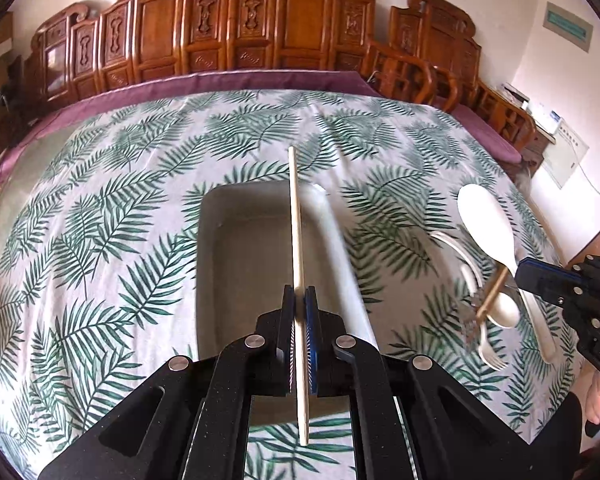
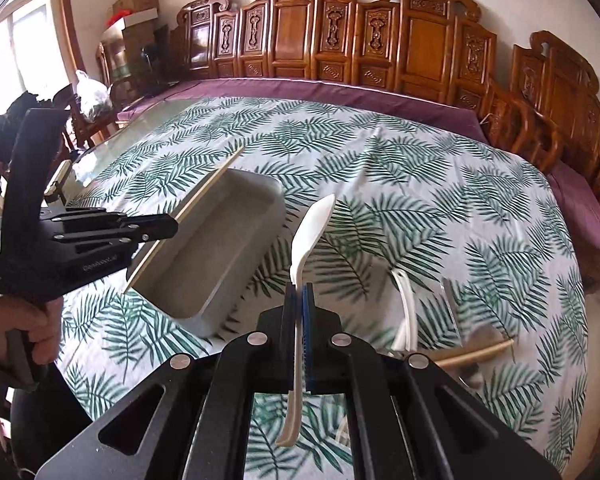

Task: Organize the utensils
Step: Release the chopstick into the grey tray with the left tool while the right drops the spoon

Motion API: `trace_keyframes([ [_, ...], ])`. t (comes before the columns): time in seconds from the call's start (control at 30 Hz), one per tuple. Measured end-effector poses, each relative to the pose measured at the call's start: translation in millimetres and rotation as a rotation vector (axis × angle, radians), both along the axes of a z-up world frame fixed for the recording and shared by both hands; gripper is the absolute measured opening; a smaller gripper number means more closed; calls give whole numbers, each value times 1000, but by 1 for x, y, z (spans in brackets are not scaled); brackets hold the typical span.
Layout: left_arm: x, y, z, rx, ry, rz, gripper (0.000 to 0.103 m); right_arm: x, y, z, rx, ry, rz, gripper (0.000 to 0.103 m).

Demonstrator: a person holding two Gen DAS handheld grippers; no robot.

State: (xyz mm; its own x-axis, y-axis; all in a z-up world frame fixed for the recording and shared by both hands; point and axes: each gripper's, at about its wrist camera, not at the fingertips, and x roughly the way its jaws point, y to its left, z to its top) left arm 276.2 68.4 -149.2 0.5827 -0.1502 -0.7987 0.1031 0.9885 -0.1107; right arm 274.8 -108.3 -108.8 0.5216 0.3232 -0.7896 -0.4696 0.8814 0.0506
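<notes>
My left gripper (image 1: pixel 300 294) is shut on a pale wooden chopstick (image 1: pixel 295 216), which hangs in the air over the grey rectangular tray (image 1: pixel 240 264). The right wrist view shows that gripper (image 2: pixel 174 222) at the left with the chopstick (image 2: pixel 204 196) slanting across the tray (image 2: pixel 236 248). My right gripper (image 2: pixel 299 290) is shut on the handle of a white rice paddle (image 2: pixel 312 224), held above the cloth right of the tray. In the left wrist view the paddle (image 1: pixel 486 220) and right gripper (image 1: pixel 518 272) are at the right.
A leaf-patterned cloth (image 1: pixel 120 208) covers the table. Loose utensils lie at the right: a white spoon (image 1: pixel 504 310), a white fork (image 1: pixel 490 350), a wooden stick (image 2: pixel 476 354) and white cutlery (image 2: pixel 406 308). Carved wooden chairs (image 2: pixel 340 40) line the far side. A hand (image 2: pixel 40 332) holds the left gripper.
</notes>
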Motion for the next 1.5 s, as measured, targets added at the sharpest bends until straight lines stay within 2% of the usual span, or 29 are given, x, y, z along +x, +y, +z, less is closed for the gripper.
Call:
trace_keyframes([
  [0.33,7,14,-11,-16,18,4,5,10,43,-5,-11,12,44,4],
  [0.43,2,19,-10,-14,17,9,10,12,54,-8,-13,16,55,4],
  [0.9,-44,49,14,15,-87,25,14,34,95,-30,49,66,53,4],
  [0.97,-46,51,15,25,-93,26,20,40,100,-37,56,88,49,4],
  [1.2,-47,62,21,31,-109,40,21,56,112,-52,48,110,34,4],
  [1.5,-49,66,26,23,-122,47,21,65,117,-50,71,107,15,4],
])
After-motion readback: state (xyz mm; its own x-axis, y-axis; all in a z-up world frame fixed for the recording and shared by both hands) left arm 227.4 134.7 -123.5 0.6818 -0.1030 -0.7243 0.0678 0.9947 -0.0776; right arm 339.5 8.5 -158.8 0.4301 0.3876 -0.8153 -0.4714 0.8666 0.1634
